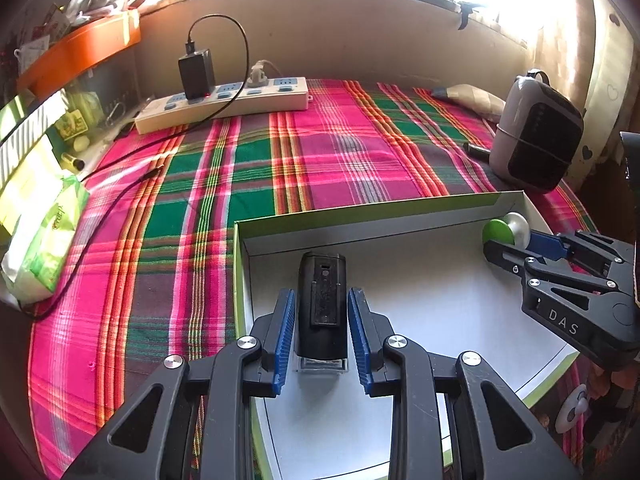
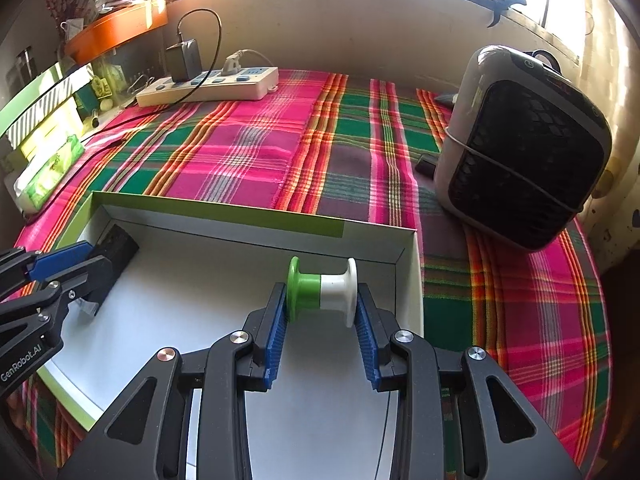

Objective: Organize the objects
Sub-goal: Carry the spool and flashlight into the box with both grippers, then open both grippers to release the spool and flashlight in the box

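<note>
A shallow white box with a green rim (image 1: pixel 360 216) (image 2: pixel 240 232) lies on the plaid cloth. My left gripper (image 1: pixel 321 300) (image 2: pixel 90 258) is shut on a black oblong device (image 1: pixel 322 280) (image 2: pixel 120 246) with a clear end piece. It holds the device low inside the box, near the left wall. My right gripper (image 2: pixel 320 292) (image 1: pixel 514 240) is shut on a spool (image 2: pixel 322 292) (image 1: pixel 506 230) that is half green and half white. The blue pads press on the spool's two flanges. The spool hangs just inside the box's far right corner.
A grey and black fan heater (image 2: pixel 524 152) (image 1: pixel 536 132) stands right of the box, with a small black item (image 1: pixel 476 150) beside it. A power strip (image 1: pixel 224 102) with a charger and cable lies at the back left. A tissue pack (image 1: pixel 44 236) lies at the left edge.
</note>
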Motion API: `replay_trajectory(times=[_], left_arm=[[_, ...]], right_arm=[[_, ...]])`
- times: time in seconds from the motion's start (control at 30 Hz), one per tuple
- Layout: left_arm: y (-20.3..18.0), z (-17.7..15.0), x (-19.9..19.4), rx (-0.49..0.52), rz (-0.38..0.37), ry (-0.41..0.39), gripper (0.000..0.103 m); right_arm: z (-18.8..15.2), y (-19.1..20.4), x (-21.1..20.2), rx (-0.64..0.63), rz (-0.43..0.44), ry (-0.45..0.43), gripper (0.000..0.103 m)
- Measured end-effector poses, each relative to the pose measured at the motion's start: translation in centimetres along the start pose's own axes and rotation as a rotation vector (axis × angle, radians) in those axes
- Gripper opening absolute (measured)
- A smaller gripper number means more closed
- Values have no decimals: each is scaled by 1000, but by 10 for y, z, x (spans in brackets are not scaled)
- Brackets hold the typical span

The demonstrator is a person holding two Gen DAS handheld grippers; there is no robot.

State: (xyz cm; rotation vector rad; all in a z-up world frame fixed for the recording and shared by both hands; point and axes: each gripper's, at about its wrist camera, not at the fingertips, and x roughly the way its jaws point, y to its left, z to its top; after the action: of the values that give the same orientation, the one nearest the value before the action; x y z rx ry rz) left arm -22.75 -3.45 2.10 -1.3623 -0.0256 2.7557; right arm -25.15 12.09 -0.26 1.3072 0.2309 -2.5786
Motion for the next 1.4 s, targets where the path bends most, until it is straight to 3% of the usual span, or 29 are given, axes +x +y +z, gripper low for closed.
replay_trajectory(times=[0.67, 0.83, 1.4], left_arm=[[-4, -1, 3, 8, 10, 6, 25], [-4, -1, 3, 9, 12, 7, 26], [-3, -2, 3, 10, 16, 4, 30]], right_arm=[[0, 4, 3, -2, -15, -8, 35], [1, 5, 3, 0, 0, -7, 43], [1, 5, 1, 8, 3, -20, 49]])
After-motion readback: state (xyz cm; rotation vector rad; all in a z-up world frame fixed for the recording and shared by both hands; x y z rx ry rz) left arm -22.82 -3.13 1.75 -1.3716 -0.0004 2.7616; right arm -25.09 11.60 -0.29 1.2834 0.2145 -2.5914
